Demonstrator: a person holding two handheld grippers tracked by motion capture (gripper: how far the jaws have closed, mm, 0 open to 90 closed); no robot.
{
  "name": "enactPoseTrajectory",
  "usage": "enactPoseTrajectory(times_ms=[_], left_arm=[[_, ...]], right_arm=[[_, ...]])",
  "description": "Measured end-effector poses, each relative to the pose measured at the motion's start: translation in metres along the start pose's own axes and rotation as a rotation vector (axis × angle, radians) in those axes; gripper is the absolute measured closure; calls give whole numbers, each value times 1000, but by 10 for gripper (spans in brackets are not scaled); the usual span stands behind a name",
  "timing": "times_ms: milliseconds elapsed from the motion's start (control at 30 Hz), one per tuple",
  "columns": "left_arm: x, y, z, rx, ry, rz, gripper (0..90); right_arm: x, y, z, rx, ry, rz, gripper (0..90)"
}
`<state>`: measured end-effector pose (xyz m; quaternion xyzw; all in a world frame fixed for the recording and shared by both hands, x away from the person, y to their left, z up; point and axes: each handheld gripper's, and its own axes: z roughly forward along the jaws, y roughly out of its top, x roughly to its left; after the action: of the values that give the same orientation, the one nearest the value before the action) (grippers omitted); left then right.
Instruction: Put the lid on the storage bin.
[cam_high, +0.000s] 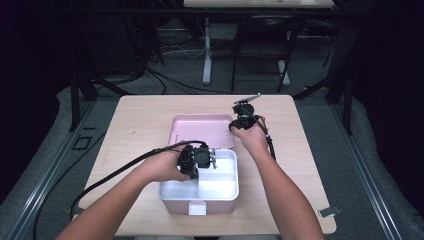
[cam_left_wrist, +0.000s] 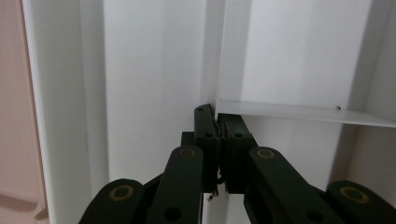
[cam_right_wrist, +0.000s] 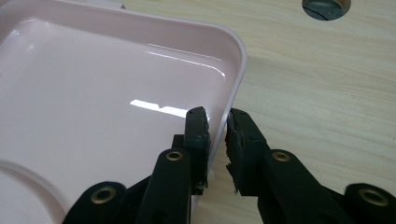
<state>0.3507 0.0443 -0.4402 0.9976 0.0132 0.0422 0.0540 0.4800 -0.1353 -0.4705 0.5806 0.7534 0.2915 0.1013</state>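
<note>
A pink box (cam_high: 200, 204) stands open near the table's front, with a white compartment tray (cam_high: 222, 186) inside it. Its pink lid (cam_high: 200, 130) lies flat behind it. My left gripper (cam_high: 200, 162) reaches down into the tray. In the left gripper view that gripper (cam_left_wrist: 218, 119) is shut on a thin white divider wall (cam_left_wrist: 299, 112) where two dividers meet. My right gripper (cam_high: 239, 125) is at the lid's far right corner. In the right gripper view it (cam_right_wrist: 217, 126) straddles the lid's rim (cam_right_wrist: 236, 70), one jaw inside and one outside, pads against it.
The wooden table (cam_high: 145, 125) has bare room left and right of the box. A round cable hole (cam_right_wrist: 325, 7) sits in the tabletop beyond the lid. The left gripper's cable (cam_high: 115, 172) trails off the left edge. A small grey clip (cam_high: 327, 211) lies front right.
</note>
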Motion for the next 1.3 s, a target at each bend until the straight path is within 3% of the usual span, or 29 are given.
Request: enactPoseTrajectory(times_ms=[800, 833, 933, 967, 1067, 1100, 1133, 1200, 1300], left_arm=[[1, 0, 0, 4, -9, 3, 870], [1, 0, 0, 1, -10, 0, 870], [0, 0, 0, 1, -6, 1, 870], [0, 0, 0, 2, -6, 1, 870], [0, 0, 0, -1, -4, 0, 870], [0, 0, 0, 4, -2, 3, 870], [0, 0, 0, 3, -1, 3, 870], [0, 0, 0, 3, -1, 3, 870], [0, 0, 0, 4, -1, 3, 870]], right_arm=[[10, 2, -36, -121, 3, -18, 836], [12, 1, -38, -149, -11, -18, 839], [12, 0, -43, -153, 9, -25, 842], [13, -1, -43, -185, -4, -22, 843], [14, -2, -49, -190, -10, -28, 846], [14, -3, -50, -217, 4, -27, 848], [14, -4, -54, -202, 20, -36, 848], [16, -5, -55, -214, -7, -37, 849], [15, -9, -61, -261, 15, -42, 854]])
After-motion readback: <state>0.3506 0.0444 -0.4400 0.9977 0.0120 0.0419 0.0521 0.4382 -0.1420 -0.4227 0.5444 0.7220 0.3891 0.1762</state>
